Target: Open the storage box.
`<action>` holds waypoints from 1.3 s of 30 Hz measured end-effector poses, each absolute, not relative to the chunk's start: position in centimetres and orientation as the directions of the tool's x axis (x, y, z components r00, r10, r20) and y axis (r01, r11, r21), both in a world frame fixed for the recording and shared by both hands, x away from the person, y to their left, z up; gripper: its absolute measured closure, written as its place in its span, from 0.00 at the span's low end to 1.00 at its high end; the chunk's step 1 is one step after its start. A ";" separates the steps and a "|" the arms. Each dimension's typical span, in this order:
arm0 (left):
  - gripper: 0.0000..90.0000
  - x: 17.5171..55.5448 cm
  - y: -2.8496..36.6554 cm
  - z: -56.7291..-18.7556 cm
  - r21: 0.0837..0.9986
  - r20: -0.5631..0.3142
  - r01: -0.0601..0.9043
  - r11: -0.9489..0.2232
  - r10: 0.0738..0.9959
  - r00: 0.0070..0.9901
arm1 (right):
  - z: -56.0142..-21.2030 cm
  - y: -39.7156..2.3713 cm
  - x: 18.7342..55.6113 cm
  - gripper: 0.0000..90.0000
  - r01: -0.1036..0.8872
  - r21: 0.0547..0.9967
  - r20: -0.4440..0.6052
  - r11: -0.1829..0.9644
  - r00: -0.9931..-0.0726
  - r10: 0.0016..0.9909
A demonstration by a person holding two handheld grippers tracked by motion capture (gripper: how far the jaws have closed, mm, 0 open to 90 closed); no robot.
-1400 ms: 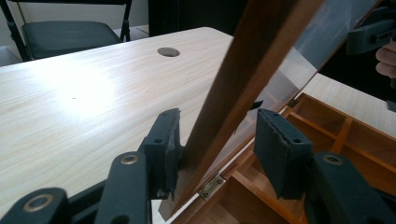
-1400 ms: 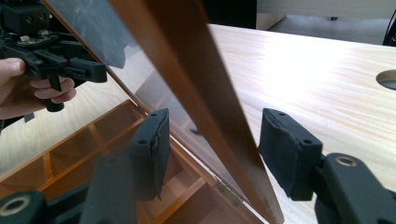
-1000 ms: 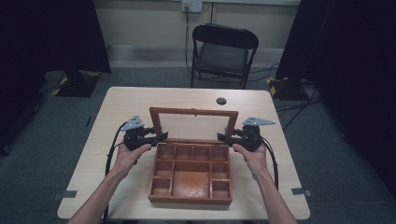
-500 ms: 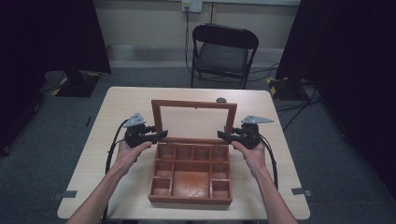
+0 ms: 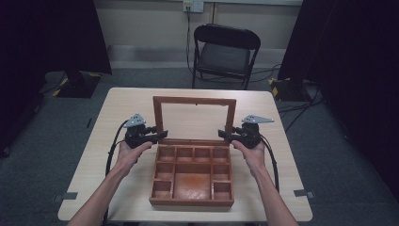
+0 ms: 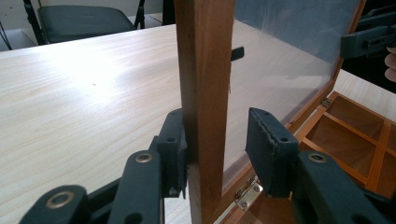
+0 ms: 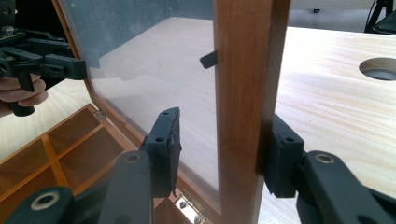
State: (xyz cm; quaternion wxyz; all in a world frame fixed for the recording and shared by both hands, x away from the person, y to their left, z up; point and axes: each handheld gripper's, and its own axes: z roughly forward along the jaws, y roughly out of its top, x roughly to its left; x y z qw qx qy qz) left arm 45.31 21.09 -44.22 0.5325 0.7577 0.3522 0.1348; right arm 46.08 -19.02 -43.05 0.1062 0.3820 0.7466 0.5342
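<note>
My left gripper [image 5: 161, 135] and right gripper [image 5: 224, 135] straddling the side rails of the wooden box's raised glass lid [image 5: 194, 101], jaws open, outer pads touching, box [image 5: 192, 200] open mid-table [image 5: 122, 101].

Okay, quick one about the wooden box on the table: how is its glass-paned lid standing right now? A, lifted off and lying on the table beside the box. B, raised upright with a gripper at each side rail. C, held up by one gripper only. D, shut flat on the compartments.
B: the lid stands upright at the back of the wooden box, with the left gripper and right gripper at its side rails.
</note>
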 end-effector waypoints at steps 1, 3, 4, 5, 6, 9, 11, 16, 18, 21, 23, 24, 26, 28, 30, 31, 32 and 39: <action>0.66 45.3 21.1 -44.3 0.902 -0.172 0.391 -0.183 0.678 0.715 | -43.1 -19.0 46.1 0.60 0.455 0.880 0.248 0.137 -0.686 0.684; 0.65 45.3 21.2 -44.4 0.901 -0.178 0.393 -0.181 0.674 0.717 | -43.1 -19.1 46.2 0.61 0.459 0.878 0.253 0.134 -0.684 0.684; 0.64 45.3 21.2 -44.5 0.899 -0.184 0.399 -0.179 0.673 0.716 | -43.1 -19.1 46.2 0.61 0.460 0.878 0.254 0.134 -0.683 0.685; 0.63 45.3 21.2 -44.7 0.898 -0.185 0.403 -0.179 0.676 0.713 | -43.1 -19.1 46.2 0.61 0.462 0.877 0.254 0.133 -0.681 0.687; 0.63 45.4 21.3 -44.8 0.896 -0.190 0.408 -0.176 0.678 0.710 | -43.1 -19.0 46.2 0.61 0.468 0.873 0.255 0.135 -0.676 0.692; 0.62 45.4 21.4 -45.1 0.892 -0.206 0.421 -0.165 0.680 0.704 | -43.3 -19.1 46.3 0.62 0.475 0.868 0.251 0.143 -0.669 0.699; 0.62 45.6 21.3 -45.3 0.891 -0.226 0.432 -0.143 0.685 0.693 | -43.4 -19.1 46.4 0.62 0.481 0.866 0.259 0.139 -0.668 0.698; 0.63 46.0 21.2 -45.6 0.887 -0.235 0.441 -0.137 0.689 0.685 | -43.8 -19.0 46.8 0.61 0.493 0.861 0.270 0.125 -0.651 0.709; 0.63 46.1 21.1 -45.6 0.885 -0.236 0.446 -0.134 0.696 0.678 | -43.9 -19.0 47.0 0.60 0.498 0.860 0.282 0.114 -0.648 0.707; 0.62 46.3 21.0 -45.7 0.882 -0.242 0.452 -0.131 0.698 0.674 | -44.1 -19.0 47.2 0.59 0.508 0.856 0.296 0.102 -0.641 0.708; 0.61 46.4 21.0 -45.8 0.879 -0.243 0.457 -0.134 0.699 0.673 | -44.3 -19.0 47.4 0.59 0.510 0.855 0.300 0.098 -0.638 0.709; 0.61 46.4 21.0 -45.9 0.879 -0.245 0.459 -0.132 0.700 0.671 | -44.3 -19.0 47.5 0.58 0.513 0.853 0.306 0.093 -0.636 0.708; 0.61 46.5 21.0 -46.0 0.878 -0.252 0.462 -0.123 0.702 0.666 | -44.5 -19.0 47.6 0.57 0.516 0.852 0.311 0.087 -0.633 0.709; 0.61 46.6 21.0 -46.0 0.875 -0.255 0.468 -0.126 0.703 0.664 | -44.6 -18.9 47.7 0.56 0.518 0.851 0.313 0.083 -0.628 0.713; 0.60 46.6 20.9 -46.0 0.873 -0.256 0.472 -0.127 0.704 0.663 | -44.7 -18.8 47.8 0.55 0.520 0.851 0.315 0.079 -0.625 0.715; 0.60 46.6 21.0 -46.1 0.872 -0.255 0.472 -0.130 0.703 0.664 | -44.8 -18.7 47.8 0.54 0.522 0.850 0.318 0.076 -0.623 0.715; 0.60 46.7 21.0 -46.1 0.871 -0.255 0.474 -0.129 0.705 0.661 | -44.9 -18.6 47.9 0.54 0.524 0.849 0.323 0.072 -0.621 0.715; 0.56 46.8 21.1 -46.6 0.859 -0.266 0.493 -0.136 0.705 0.658 | -45.5 -18.1 48.3 0.48 0.540 0.839 0.337 0.059 -0.603 0.723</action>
